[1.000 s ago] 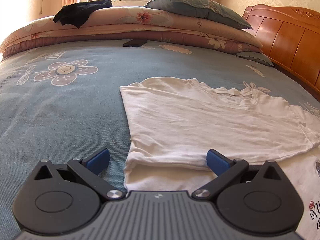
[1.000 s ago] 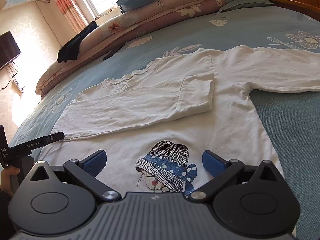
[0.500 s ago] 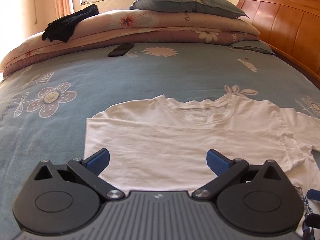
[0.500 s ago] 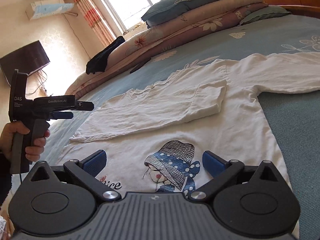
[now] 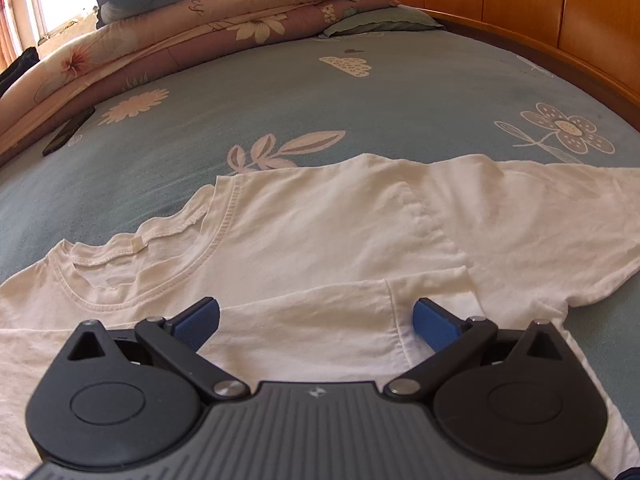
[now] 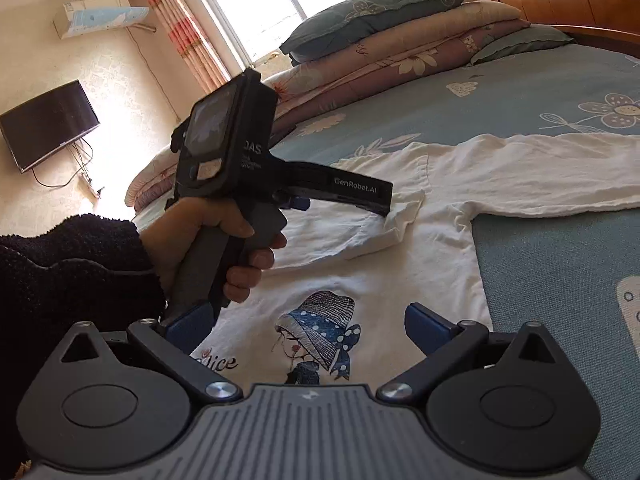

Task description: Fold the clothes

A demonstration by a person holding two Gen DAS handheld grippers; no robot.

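Observation:
A white T-shirt [image 5: 320,232] lies flat on the blue flowered bedspread, one sleeve folded in across its chest. Its front print of a girl in a blue hat [image 6: 320,332] shows in the right wrist view. My left gripper [image 5: 316,320] hovers open over the folded sleeve's end, nothing between its blue pads. The right wrist view shows that same left gripper [image 6: 340,200] in a hand, above the folded sleeve [image 6: 360,228]. My right gripper [image 6: 306,330] stands open above the print, empty. The other sleeve [image 6: 540,176] stretches out to the right.
Folded quilts and a pillow [image 5: 240,12] are stacked at the far side of the bed. A dark phone [image 5: 68,132] lies by them. The wooden headboard [image 5: 540,12] bounds the right. A person's dark sleeve [image 6: 68,280] fills the left of the right wrist view.
My left gripper has swung rightward across the shirt, from its left edge to the folded sleeve's end near the collar. Both grippers stayed open; the right one rose slightly.

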